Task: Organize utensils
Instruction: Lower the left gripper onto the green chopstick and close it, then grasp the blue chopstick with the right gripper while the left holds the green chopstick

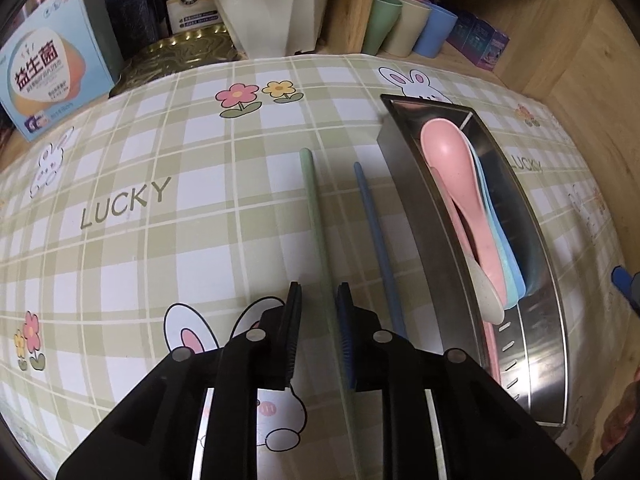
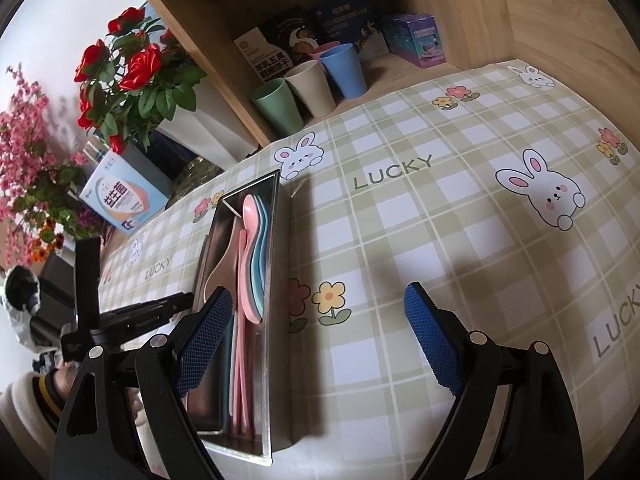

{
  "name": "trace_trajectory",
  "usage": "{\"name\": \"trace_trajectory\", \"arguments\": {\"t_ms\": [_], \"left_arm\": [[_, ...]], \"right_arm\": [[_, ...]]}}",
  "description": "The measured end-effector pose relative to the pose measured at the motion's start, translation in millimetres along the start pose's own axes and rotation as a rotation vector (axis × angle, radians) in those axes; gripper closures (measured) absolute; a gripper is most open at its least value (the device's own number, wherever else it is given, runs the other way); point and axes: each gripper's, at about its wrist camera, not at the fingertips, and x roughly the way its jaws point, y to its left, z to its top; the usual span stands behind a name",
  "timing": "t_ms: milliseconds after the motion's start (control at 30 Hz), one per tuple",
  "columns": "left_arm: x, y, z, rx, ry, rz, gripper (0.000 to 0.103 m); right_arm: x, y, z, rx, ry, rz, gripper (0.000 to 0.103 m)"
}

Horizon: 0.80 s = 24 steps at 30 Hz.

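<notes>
Green chopstick (image 1: 316, 216) lies on the checked tablecloth (image 1: 168, 248), running between the left gripper (image 1: 318, 300)'s 2 slightly parted fingers, unclamped. Right of them lie a blue chopstick (image 1: 374, 232) and a steel tray (image 1: 416, 216) holding spoons (image 1: 452, 168). Beside it hangs the right gripper (image 2: 320, 308), fingers wide apart and empty.

Utensil tray (image 1: 416, 216) as landmark on the tabletop (image 1: 160, 264)

Spoons (image 1: 452, 168) lie stacked inside the tray. Two chopsticks (image 1: 372, 220) lie on the tabletop just left of the tray, parallel to it. Cups (image 1: 404, 26) stand behind the tray on a shelf (image 1: 516, 76); a box (image 1: 48, 68) stands far left.
</notes>
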Motion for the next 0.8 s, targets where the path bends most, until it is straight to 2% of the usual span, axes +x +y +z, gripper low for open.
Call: {"name": "trace_trajectory", "arguments": {"t_ms": [133, 200, 300, 533, 800], "left_arm": [[-0.6, -5.4, -4.8, 0.018, -0.01, 0.054, 0.089], [-1.7, -4.7, -7.5, 0.006, -0.013, 0.075, 0.097], [-5.5, 3.9, -13.1, -0.041, -0.018, 0.062, 0.097], [-23.7, 40.0, -42.1, -0.125, -0.031, 0.088, 0.097], [-47.6, 82.2, -80.1, -0.156, -0.042, 0.127, 0.097]], "right_arm": [[0.3, -1.6, -1.4, 0.006, 0.006, -0.004, 0.018], [-0.1, 0.4, -2.1, 0.001, 0.009, -0.004, 0.018], [-1.2, 4.7, -2.1, -0.013, 0.012, -0.001, 0.018], [-1.8, 20.2, -4.6, -0.051, 0.029, 0.007, 0.018], [7.3, 53.9, -9.9, -0.102, 0.076, 0.033, 0.019]]}}
